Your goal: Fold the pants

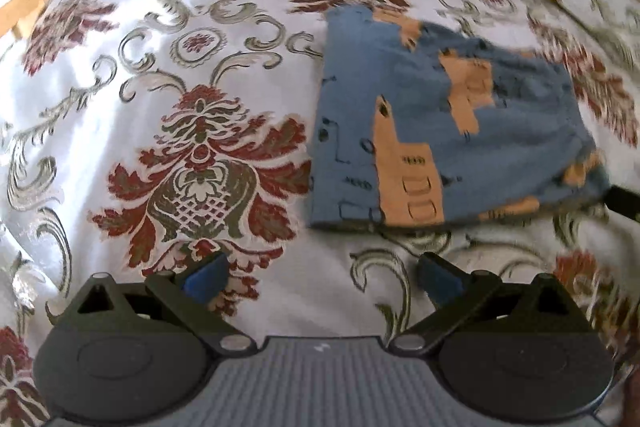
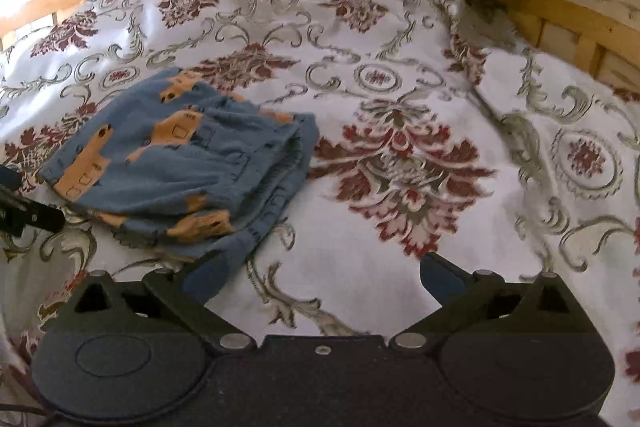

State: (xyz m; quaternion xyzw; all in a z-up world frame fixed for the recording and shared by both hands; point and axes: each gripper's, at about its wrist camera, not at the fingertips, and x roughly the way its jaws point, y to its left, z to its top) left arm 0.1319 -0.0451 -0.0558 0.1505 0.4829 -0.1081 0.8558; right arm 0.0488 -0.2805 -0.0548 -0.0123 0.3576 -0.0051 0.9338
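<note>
The small blue cotton pants with orange vehicle prints (image 1: pixel 448 123) lie already folded into a compact stack on the white bedspread with red and grey-green damask flowers (image 1: pixel 160 87). From the left gripper (image 1: pixel 322 277) the bundle sits ahead and to the right; from the right gripper (image 2: pixel 320 277) it sits ahead and to the left, its layered edge nearest that gripper's left finger. Both sets of jaws stand wide and hold nothing. The right gripper looks the nearer for any tidying.

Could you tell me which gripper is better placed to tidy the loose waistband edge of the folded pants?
Right, probably: the right gripper is open beside the pants, at that layered edge.
</note>
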